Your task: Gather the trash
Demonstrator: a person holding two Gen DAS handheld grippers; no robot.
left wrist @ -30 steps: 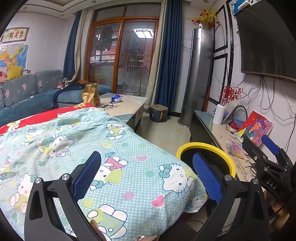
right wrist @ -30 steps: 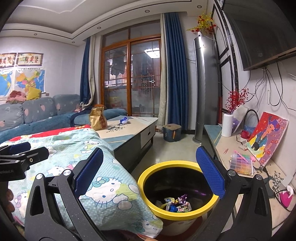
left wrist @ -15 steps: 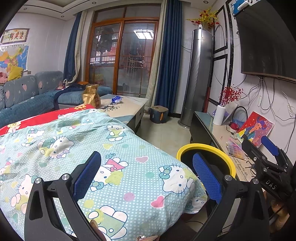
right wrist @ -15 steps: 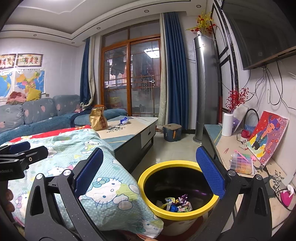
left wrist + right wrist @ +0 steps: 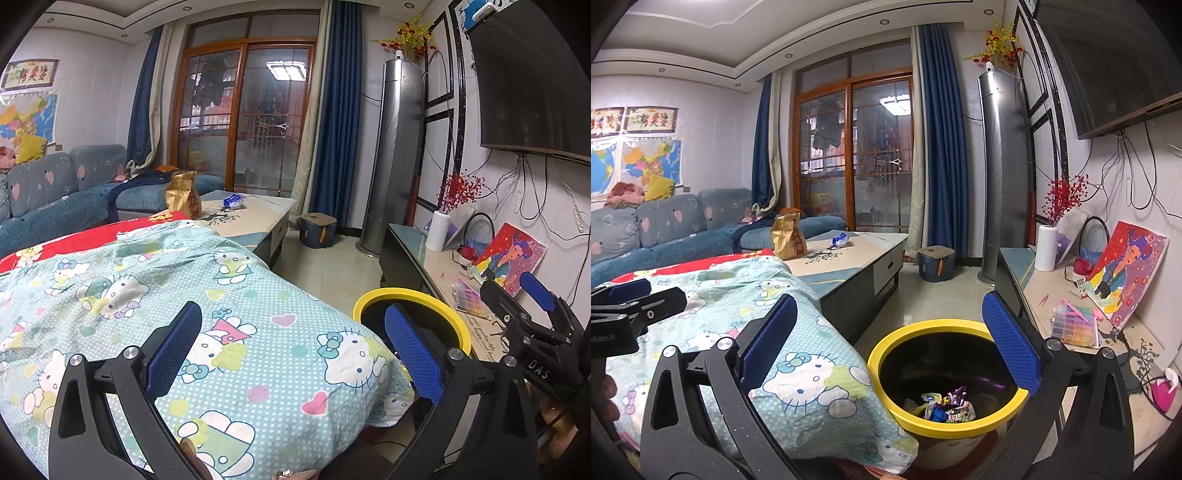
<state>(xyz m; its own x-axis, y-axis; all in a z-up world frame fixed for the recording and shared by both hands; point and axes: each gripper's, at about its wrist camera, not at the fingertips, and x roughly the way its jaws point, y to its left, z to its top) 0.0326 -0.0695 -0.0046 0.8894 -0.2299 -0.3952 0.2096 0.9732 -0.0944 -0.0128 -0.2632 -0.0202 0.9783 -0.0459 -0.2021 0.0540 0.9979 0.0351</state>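
Trash (image 5: 942,406) lies in the bottom of the yellow-rimmed bin (image 5: 886,354). Beyond the bin, on the worktop (image 5: 849,254), we note a blue wrapper (image 5: 840,239) and, left of it, a gold bag (image 5: 788,236). Both tongs, left (image 5: 291,347) and right (image 5: 890,343), stand wide and empty. We judge the wrapper far ahead of both, nearer neither, its long axis unclear.
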